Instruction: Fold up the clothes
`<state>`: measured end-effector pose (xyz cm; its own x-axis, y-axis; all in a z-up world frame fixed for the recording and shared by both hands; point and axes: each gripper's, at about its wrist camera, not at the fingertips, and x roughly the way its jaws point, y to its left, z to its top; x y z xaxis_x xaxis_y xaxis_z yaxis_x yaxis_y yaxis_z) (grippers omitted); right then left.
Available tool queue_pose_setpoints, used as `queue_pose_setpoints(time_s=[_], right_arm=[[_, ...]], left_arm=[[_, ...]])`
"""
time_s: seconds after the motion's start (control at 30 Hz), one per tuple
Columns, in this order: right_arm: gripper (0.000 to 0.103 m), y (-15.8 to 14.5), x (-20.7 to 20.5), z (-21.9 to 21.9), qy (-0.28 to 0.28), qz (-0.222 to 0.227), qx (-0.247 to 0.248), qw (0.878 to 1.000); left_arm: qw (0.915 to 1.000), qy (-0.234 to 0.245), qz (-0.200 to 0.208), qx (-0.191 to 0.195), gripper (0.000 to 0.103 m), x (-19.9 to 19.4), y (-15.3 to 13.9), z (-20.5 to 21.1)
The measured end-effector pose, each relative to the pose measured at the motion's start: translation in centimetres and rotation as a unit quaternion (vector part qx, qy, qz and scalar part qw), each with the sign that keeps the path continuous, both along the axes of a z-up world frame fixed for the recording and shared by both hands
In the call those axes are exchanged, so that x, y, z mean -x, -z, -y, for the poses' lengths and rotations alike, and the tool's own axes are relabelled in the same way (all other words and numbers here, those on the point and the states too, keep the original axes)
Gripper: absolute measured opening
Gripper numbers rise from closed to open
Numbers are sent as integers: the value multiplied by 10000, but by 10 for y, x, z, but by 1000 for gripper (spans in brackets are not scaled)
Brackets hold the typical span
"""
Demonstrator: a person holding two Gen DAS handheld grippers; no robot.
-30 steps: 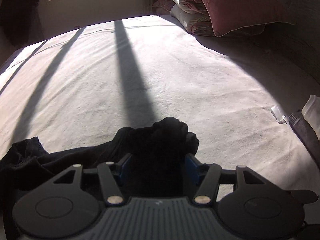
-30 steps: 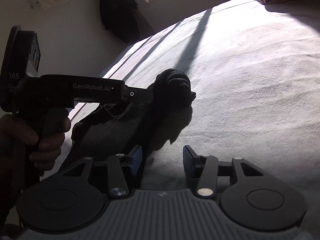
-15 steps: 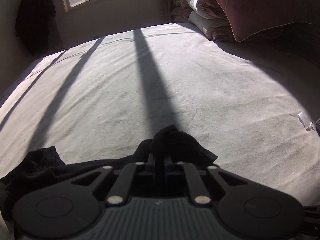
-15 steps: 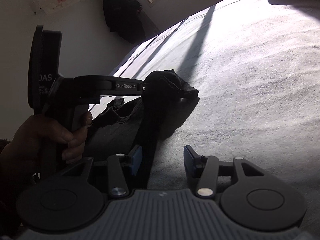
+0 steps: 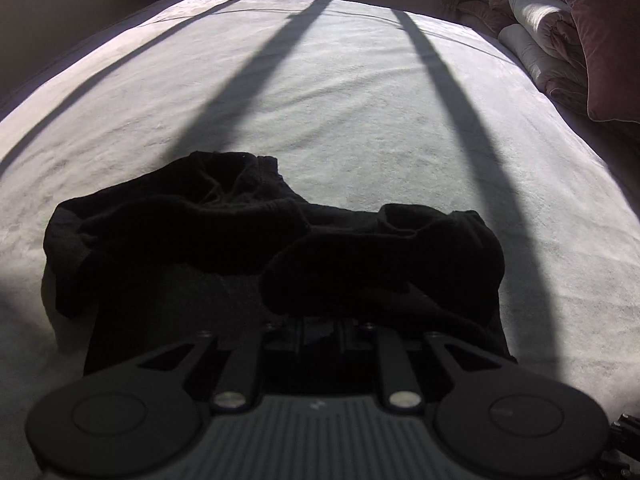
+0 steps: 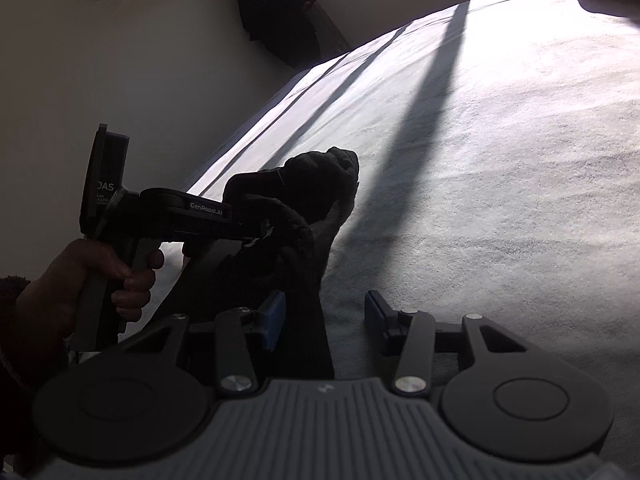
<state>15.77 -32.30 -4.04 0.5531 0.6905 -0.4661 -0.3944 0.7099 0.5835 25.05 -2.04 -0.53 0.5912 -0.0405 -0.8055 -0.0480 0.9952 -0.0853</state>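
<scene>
A black garment [image 5: 224,240] lies crumpled on the pale bed [image 5: 360,100]. My left gripper [image 5: 320,326] is shut on a bunched fold of it [image 5: 384,268] and holds that fold lifted; the fingertips are hidden by cloth. In the right wrist view the left gripper [image 6: 256,234] comes in from the left in a hand, with the black garment [image 6: 316,188] bunched at its tip and hanging down. My right gripper [image 6: 325,316] is open, blue pads [image 6: 274,318] apart. The hanging cloth drapes just inside its left pad.
Folded bedding and a dark red pillow [image 5: 592,28] are stacked at the bed's far right. A dark coat [image 6: 276,12] hangs on the wall by the window. The bed's left edge [image 6: 256,120] runs along the wall.
The left gripper closed on the black garment, then lifted and turned left with it, so more of the garment shows. The right gripper stayed open and nearly still.
</scene>
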Motion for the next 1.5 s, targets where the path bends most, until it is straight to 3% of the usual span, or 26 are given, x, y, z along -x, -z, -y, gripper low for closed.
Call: queue_pose_setpoints(time_s=[0.1, 0.17, 0.33, 0.5, 0.63, 0.83, 0.93, 0.97, 1.2, 1.5], right_arm=[[39, -1, 2, -6, -145, -24, -20, 9999], [34, 0, 4, -13, -258, 11, 85, 9996], [11, 2, 11, -21, -428, 114, 296, 9986], [6, -2, 10, -18, -578, 221, 85, 9980], [6, -10, 13, -15, -733, 334, -179, 9966], [6, -14, 13, -14, -965, 407, -399, 9937], [6, -13, 11, -15, -969, 406, -309, 9940], [6, -13, 10, -16, -950, 404, -226, 9944], [6, -15, 10, -5, -769, 500, 29, 9958], [6, -14, 16, 23, -235, 352, 19, 9991]], left_arm=[[9994, -93, 30, 324, 41, 1, -9, -9], [9978, -181, 76, 628, 44, 2, -12, -15], [9890, -576, 176, 1348, 44, 3, -13, -29], [9677, -968, 245, 2315, 44, 11, -8, -38], [9639, -1265, -39, 2342, 44, 17, -1, -33], [9400, -1827, 55, 2881, 47, 17, 23, -39], [9338, -2084, 157, 2903, 21, 17, 31, -37], [9331, -2075, 160, 2933, 2, 18, 31, -35], [9350, -1662, 509, 3093, 2, 9, -1, -6], [9391, -924, 618, 3251, 2, -31, -27, 67]])
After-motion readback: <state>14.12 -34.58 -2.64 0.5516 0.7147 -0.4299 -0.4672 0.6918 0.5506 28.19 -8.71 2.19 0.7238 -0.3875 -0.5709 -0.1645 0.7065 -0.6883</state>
